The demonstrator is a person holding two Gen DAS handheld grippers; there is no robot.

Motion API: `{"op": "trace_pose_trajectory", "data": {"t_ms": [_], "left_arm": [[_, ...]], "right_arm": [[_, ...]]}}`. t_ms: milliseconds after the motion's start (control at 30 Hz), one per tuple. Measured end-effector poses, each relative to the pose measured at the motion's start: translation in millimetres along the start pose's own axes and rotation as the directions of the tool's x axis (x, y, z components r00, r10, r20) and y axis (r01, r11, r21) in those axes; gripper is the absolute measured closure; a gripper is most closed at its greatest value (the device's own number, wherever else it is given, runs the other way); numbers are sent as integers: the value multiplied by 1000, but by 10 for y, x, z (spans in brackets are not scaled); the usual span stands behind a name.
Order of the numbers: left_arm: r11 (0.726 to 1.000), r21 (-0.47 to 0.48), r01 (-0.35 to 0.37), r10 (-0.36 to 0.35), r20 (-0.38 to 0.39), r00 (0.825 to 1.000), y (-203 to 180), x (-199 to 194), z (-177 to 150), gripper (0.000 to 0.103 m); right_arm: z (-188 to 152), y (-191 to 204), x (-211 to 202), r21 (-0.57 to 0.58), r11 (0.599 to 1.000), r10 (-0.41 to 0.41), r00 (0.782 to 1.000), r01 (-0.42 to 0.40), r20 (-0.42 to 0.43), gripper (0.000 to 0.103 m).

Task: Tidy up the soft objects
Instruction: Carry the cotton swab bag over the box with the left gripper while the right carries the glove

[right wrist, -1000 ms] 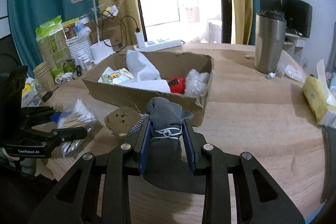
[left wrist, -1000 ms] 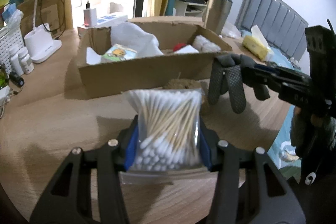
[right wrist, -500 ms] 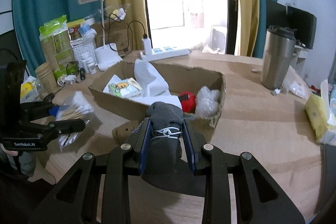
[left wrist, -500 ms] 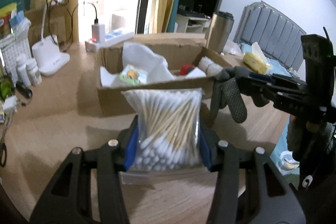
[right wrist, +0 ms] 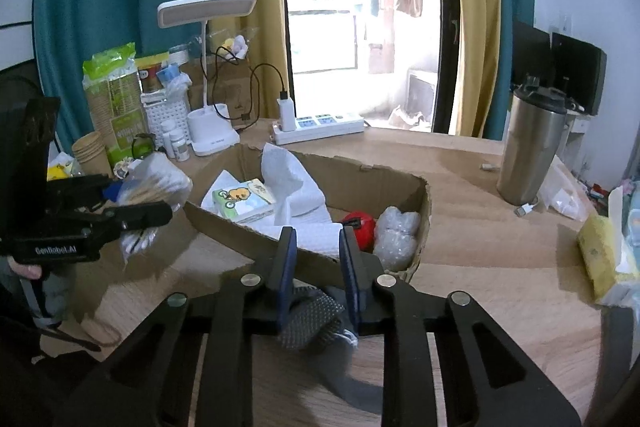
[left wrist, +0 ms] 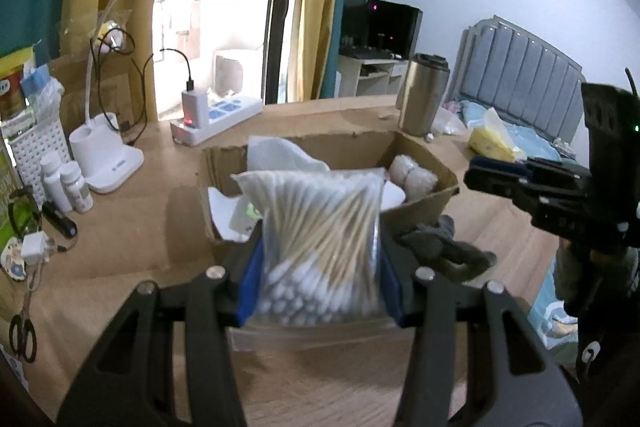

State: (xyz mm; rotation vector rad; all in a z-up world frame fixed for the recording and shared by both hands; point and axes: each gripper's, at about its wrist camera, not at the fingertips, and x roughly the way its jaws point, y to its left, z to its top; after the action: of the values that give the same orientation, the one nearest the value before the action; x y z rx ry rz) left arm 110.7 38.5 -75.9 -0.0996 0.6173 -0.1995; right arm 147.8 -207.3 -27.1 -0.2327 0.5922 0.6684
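My left gripper [left wrist: 320, 251] is shut on a clear bag of cotton swabs [left wrist: 320, 231] and holds it above the table in front of the cardboard box [left wrist: 424, 167]. In the right wrist view the left gripper [right wrist: 160, 203] shows left of the box [right wrist: 400, 183] with the bag [right wrist: 156, 183]. My right gripper [right wrist: 318, 251] is open and empty. The grey glove [right wrist: 312, 319] lies on the table below its fingers, just in front of the box. The glove [left wrist: 444, 251] also shows in the left wrist view, under the right gripper [left wrist: 480, 175].
The box holds white tissue [right wrist: 288, 179], a tissue pack [right wrist: 244, 199], a red item [right wrist: 360, 223] and a bubble-wrap wad [right wrist: 396, 231]. A steel tumbler [right wrist: 528, 143], desk lamp [right wrist: 208, 131], power strip [right wrist: 320, 125], bottles [left wrist: 68, 183], scissors [left wrist: 22, 331] and a yellow pack [right wrist: 600, 255] stand around.
My right gripper has opened and let go of the grey glove, which now lies on the table. Both grippers have risen. The left still holds the swab bag.
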Motion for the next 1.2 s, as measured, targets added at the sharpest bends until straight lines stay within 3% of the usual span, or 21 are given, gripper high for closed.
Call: {"op": "trace_pose_trajectory", "data": {"t_ms": [133,300,367,433,533,767,867,1200], "left_arm": [[1000,1,0,0,17,1000,3,-29,34,52],[1000,2,4,-4,17,1000,-6,-39,4,52],[1000,0,5,-5,15,1000,-4,-38,-11,52],[1000,-3,6,-6,15,1000,-2,-44,-12,52],[1000,-6,8,-8,20,1000,-6,-51,-11,52],[1000,3,6,-6,11,1000,-31,-23,-35,52],[1000,5,9,-9,3,1000,-40,-2,-57,52],[1000,3,1,-1,9,1000,-20,-48,-55,52]], "right_arm": [[-77,-41,33,11,1000,-8,999,9,-33,79],[-386,-91,292,9,1000,-7,984,9,-177,79],[-519,-116,436,20,1000,-11,970,16,-244,74],[-584,-126,495,19,999,-34,965,40,-261,63],[-635,-134,570,36,999,-20,957,32,-290,58],[-668,-113,569,25,999,-31,960,40,-280,56],[-672,-140,551,29,998,-51,960,62,-277,74],[-488,-200,260,58,998,-24,983,35,-181,76]]}}
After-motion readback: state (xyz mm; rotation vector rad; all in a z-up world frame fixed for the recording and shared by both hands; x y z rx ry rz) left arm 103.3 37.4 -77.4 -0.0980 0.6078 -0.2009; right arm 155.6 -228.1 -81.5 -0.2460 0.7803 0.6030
